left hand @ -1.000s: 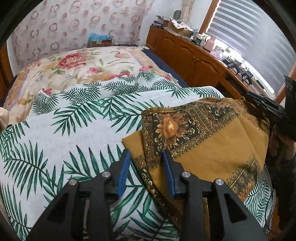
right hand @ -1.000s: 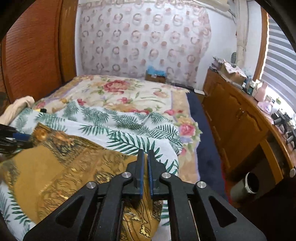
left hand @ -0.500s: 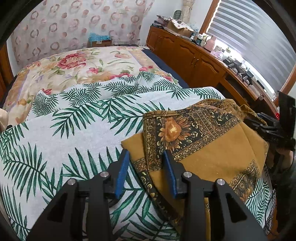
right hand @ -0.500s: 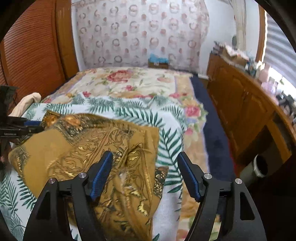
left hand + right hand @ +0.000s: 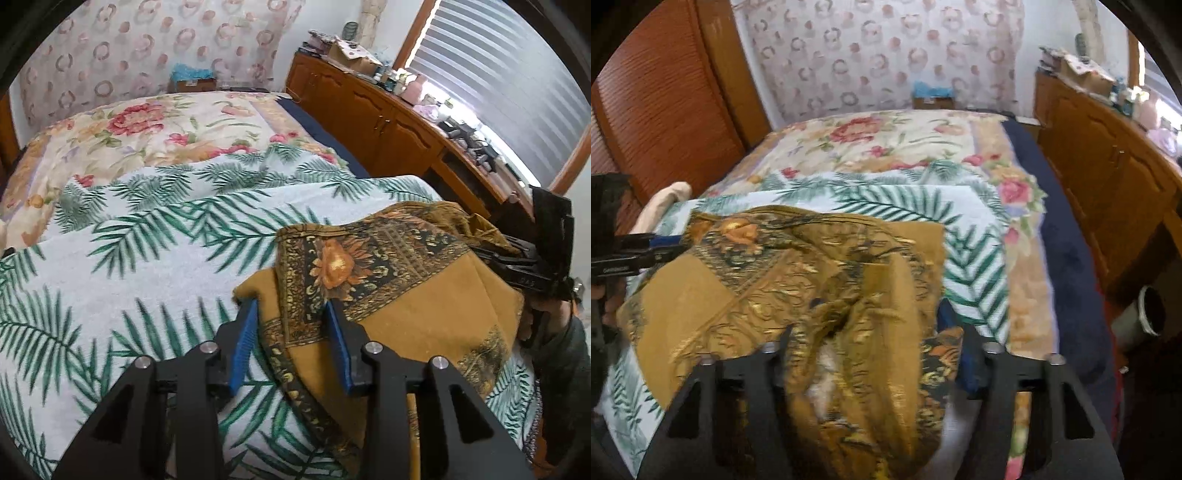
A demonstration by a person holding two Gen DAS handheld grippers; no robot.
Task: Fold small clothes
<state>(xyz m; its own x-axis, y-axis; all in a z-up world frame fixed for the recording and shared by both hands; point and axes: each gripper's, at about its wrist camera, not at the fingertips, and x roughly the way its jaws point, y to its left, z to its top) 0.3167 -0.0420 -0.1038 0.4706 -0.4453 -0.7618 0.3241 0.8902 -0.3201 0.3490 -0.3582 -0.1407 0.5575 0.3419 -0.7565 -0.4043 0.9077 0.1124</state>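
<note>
Mustard-and-black patterned cloth lies bunched on a palm-leaf towel spread over the near end of a bed; a floral quilt covers the rest of the bed toward the top of the frame.

Left wrist view, left to right: the towel fills the lower left. At bottom centre the left gripper has its blue pads spread, straddling the cloth's near-left corner without pinching it. Compared with a second ago the pads sit further onto the corner, and the gap between them is about unchanged. At the right edge the right gripper shows side-on against the cloth's far side.

Right wrist view, left to right: the left gripper enters from the left edge at the cloth's corner. At bottom centre the right gripper is spread wide, its fingers largely buried under a raised fold of cloth; one blue pad shows at the right. A second ago these fingers were pressed together; half a second ago they had opened and stood clear above the cloth, which now drapes over them. The frame is motion-blurred.

Containers: a cardboard box sits among clutter on the wooden dresser at upper right, its contents unreadable. A grey cylindrical bin stands at the right edge, its inside dark.
</note>
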